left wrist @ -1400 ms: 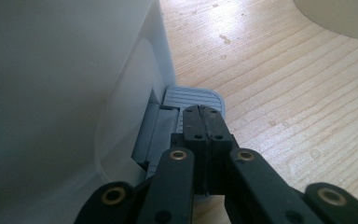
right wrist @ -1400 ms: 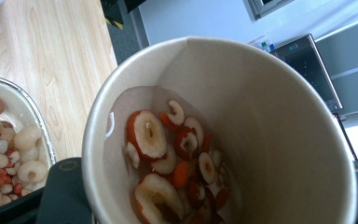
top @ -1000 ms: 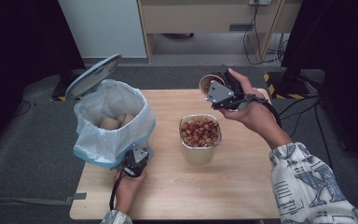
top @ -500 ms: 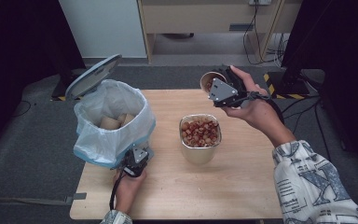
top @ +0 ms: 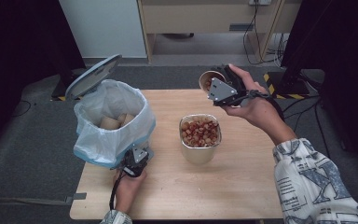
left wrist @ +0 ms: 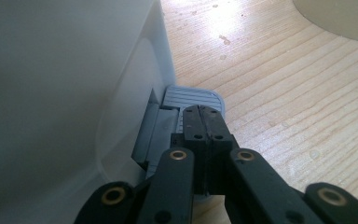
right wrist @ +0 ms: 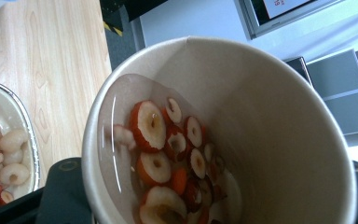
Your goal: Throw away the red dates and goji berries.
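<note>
A paper cup (top: 208, 79) with red and white fruit slices (right wrist: 168, 154) is held tilted over the table's far edge, my right gripper (top: 217, 87) shut on it. One of its black fingers (right wrist: 65, 186) shows beside the cup wall (right wrist: 270, 116). A foil tub (top: 200, 135) full of the same slices (top: 199, 130) stands mid-table, below and left of the cup. My left gripper (top: 135, 161) is shut, with nothing between its fingers. Its tips (left wrist: 204, 112) rest on the grey foot pedal (left wrist: 191, 95) of a pedal bin (top: 112, 123), whose lid (top: 93, 74) stands open.
The bin has a white and blue bag liner (top: 102, 149) and holds crumpled paper cups (top: 109, 122). Its white wall (left wrist: 51, 93) stands close on the left of my left gripper. Bare wood table (top: 242, 186) lies in front of the tub. Crumbs (top: 200, 189) dot the board.
The right hand has raised the cup slightly and turned it a little. The left gripper stays on the pedal and the lid stays up.
</note>
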A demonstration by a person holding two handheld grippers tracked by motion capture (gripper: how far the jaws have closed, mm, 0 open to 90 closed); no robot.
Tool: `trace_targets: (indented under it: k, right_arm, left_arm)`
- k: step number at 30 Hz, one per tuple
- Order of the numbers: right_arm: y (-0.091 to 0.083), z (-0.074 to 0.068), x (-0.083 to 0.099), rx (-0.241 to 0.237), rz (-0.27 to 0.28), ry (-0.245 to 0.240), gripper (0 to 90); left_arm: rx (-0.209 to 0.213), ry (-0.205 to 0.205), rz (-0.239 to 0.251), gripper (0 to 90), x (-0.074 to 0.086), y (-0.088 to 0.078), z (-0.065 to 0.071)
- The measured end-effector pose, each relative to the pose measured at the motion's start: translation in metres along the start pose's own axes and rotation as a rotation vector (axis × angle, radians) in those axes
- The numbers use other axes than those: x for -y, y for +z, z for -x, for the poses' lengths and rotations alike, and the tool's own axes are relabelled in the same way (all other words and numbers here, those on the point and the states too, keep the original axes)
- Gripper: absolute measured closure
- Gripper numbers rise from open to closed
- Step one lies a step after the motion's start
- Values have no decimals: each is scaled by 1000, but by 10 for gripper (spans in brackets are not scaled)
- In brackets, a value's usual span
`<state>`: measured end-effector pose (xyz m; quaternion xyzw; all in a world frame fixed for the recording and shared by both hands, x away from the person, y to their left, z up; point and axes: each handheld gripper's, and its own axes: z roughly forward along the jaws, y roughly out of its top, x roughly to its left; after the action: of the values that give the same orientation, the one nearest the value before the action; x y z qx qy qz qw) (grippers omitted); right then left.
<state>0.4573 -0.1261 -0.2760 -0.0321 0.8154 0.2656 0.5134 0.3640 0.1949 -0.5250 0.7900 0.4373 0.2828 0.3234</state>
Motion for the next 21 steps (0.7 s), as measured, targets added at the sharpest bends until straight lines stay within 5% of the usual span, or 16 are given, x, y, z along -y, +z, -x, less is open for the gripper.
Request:
trace_targets:
  k: [14,21]
  right_arm:
    - [0,-4,-3,27,-70,-123,327]
    - [0,-5,-4,27,-72,-125,327]
  left_arm:
    - [0,-1,0,892,0,0,0]
    - [0,-1,0,892,0,0,0]
